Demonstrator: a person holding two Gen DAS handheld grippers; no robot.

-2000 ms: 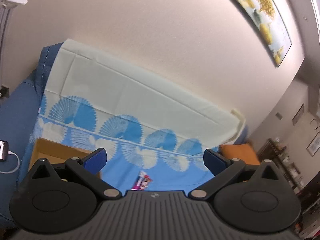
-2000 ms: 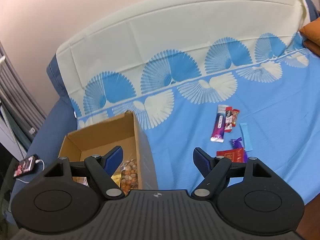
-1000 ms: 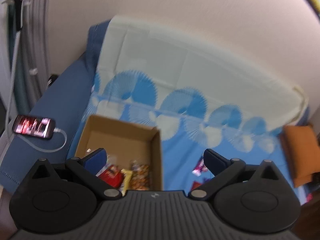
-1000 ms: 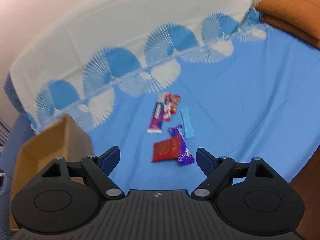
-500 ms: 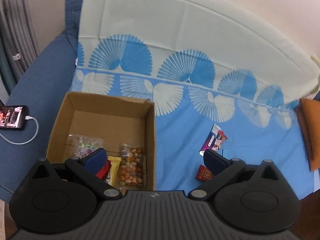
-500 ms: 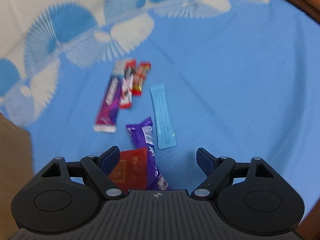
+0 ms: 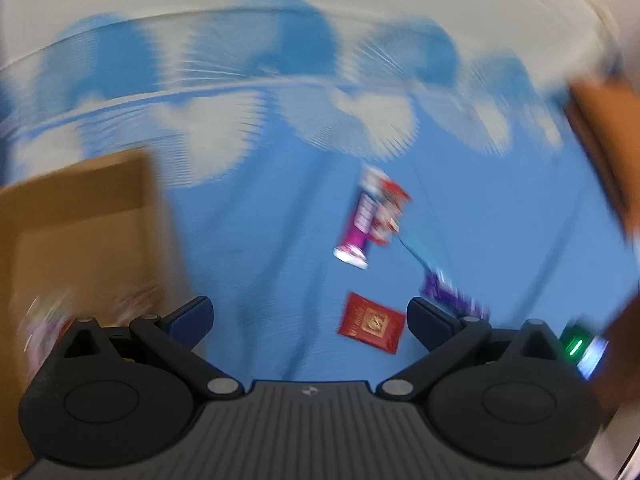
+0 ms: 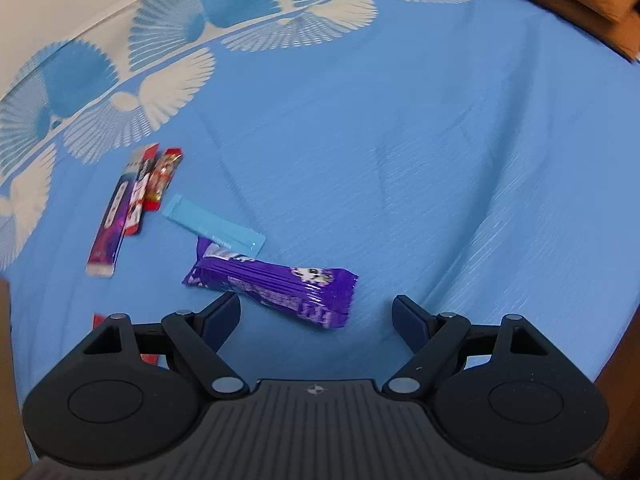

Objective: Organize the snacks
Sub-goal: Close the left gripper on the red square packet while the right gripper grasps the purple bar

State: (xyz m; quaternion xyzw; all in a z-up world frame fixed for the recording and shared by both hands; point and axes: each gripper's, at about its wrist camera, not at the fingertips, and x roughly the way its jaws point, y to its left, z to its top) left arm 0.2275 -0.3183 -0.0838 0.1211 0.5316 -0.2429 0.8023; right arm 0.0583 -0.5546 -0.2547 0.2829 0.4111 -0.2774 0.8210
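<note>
Hand-held gripper on the right (image 8: pixel 316 312), jaws apart and empty, had dropped toward the purple snack bar (image 8: pixel 272 284) just ahead; pickup looked imminent.

Left wrist view: steep downward look over the blue fan-patterned bedsheet (image 7: pixel 260 240), heavily motion-blurred, brown cardboard box (image 7: pixel 80 216) at left edge. Right wrist view: also angled down, sharper, nearer the cloth. Shared ground: purple foil snack packet (image 8: pixel 276 280) (image 7: pixel 452 294), pale blue flat sachet (image 8: pixel 212 226), purple-and-red stick packets (image 8: pixel 128 200) (image 7: pixel 372 216).
</note>
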